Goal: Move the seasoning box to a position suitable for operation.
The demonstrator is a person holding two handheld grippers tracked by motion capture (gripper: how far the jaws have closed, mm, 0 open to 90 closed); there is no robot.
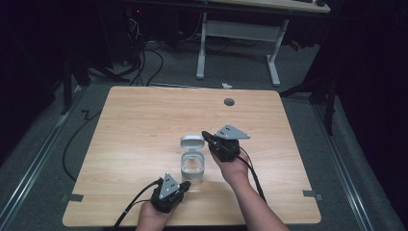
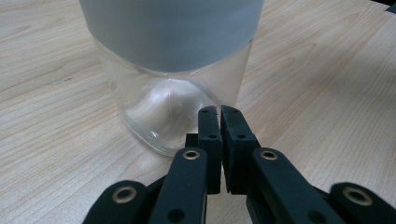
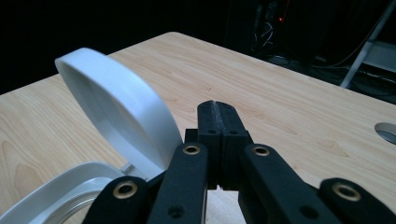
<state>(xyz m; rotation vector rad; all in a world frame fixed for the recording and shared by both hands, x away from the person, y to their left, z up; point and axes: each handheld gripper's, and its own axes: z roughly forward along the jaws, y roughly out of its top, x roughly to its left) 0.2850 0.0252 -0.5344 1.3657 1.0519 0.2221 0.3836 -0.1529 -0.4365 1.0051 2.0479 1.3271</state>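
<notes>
A clear container (image 1: 193, 166) with a white collar stands at the table's middle, and its hinged white lid (image 1: 192, 141) is tipped up and open. My left gripper (image 1: 185, 184) sits just in front of the container's base, shut with nothing between its jaws. In the left gripper view the glass base (image 2: 163, 112) and grey-white collar (image 2: 173, 37) loom right beyond the gripper (image 2: 219, 110). My right gripper (image 1: 207, 136) is shut and empty just right of the lid. The right gripper view shows the lid (image 3: 116, 107) and the container's rim (image 3: 56, 196) left of the gripper (image 3: 217, 105).
The wooden table (image 1: 144, 120) has a round cable hole (image 1: 229, 102) near its far edge. Behind it stand a white-legged desk (image 1: 238, 43) and floor cables (image 1: 144, 62). Dark stands flank the table. Tape marks (image 1: 72, 198) sit near the front corners.
</notes>
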